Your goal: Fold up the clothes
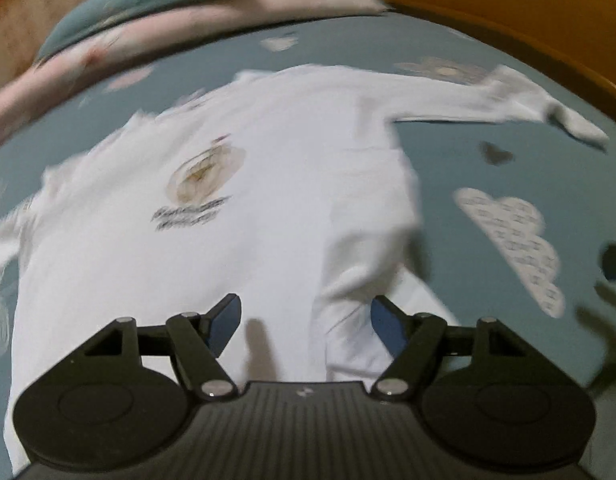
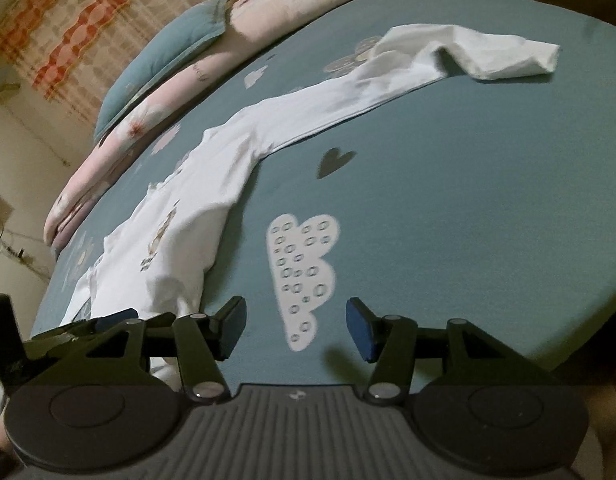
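left wrist: low over white shirt [image 1: 235, 200] | right wrist: beside it over sheet [image 2: 468, 200] | shared: shirt

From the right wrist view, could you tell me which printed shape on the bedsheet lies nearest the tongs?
The white cloud print, directly ahead of the open right tongs; the dark heart lies farther off.

Teal pillow [image 2: 163, 52] lies on pink folded quilt [image 2: 179, 88], curtain [image 2: 75, 12] behind.

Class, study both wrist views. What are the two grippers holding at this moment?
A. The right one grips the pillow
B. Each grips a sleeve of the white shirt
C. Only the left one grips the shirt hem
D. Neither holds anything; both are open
D: the left gripper stands open above the white shirt, and the right gripper is open over the bare bedsheet.
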A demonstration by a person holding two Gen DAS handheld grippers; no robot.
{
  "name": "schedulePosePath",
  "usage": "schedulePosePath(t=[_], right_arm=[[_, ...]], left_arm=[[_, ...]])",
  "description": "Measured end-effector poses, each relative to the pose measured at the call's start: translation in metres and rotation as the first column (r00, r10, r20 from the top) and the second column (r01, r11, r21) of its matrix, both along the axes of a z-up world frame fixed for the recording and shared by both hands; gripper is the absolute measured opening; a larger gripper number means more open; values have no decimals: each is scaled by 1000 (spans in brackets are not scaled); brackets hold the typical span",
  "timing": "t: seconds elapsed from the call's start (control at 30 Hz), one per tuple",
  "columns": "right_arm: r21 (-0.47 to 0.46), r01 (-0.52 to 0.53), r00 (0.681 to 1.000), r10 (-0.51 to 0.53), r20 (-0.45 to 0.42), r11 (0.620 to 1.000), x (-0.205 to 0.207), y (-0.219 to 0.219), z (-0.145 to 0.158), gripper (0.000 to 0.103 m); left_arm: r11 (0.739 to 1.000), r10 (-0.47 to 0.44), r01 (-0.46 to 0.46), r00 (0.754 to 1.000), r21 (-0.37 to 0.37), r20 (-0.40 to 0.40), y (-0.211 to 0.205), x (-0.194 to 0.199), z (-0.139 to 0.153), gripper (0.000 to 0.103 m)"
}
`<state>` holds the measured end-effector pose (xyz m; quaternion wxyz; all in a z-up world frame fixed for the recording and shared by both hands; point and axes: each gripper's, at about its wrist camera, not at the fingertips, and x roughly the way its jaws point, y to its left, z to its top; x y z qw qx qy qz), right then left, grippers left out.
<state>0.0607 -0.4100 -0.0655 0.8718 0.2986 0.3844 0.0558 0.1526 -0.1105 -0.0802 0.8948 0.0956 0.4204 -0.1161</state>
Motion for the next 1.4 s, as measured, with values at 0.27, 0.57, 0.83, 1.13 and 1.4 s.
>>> schedulePosePath(t=[0.27, 0.57, 0.83, 1.13, 1.4], right_arm=[[16, -107, 994, 107, 14, 994, 30, 36, 0, 60], [194, -229, 973, 218, 73, 954, 72, 78, -15, 50], [247, -303, 953, 291, 84, 920, 79, 104, -18, 37], [130, -294, 954, 283, 96, 947, 58, 98, 1, 4], [45, -194, 978, 190, 86, 980, 27, 68, 22, 4]], left_arm=[[958, 104, -117, 993, -263, -61, 61, 8, 0, 75], [942, 132, -148, 988, -302, -74, 91, 15, -5, 75], [921, 122, -151, 987, -360, -104, 104, 18, -12, 76], [916, 127, -160, 986, -367, -110, 106, 15, -7, 76], [920, 105, -129, 991, -370, -85, 99, 4, 10, 76]])
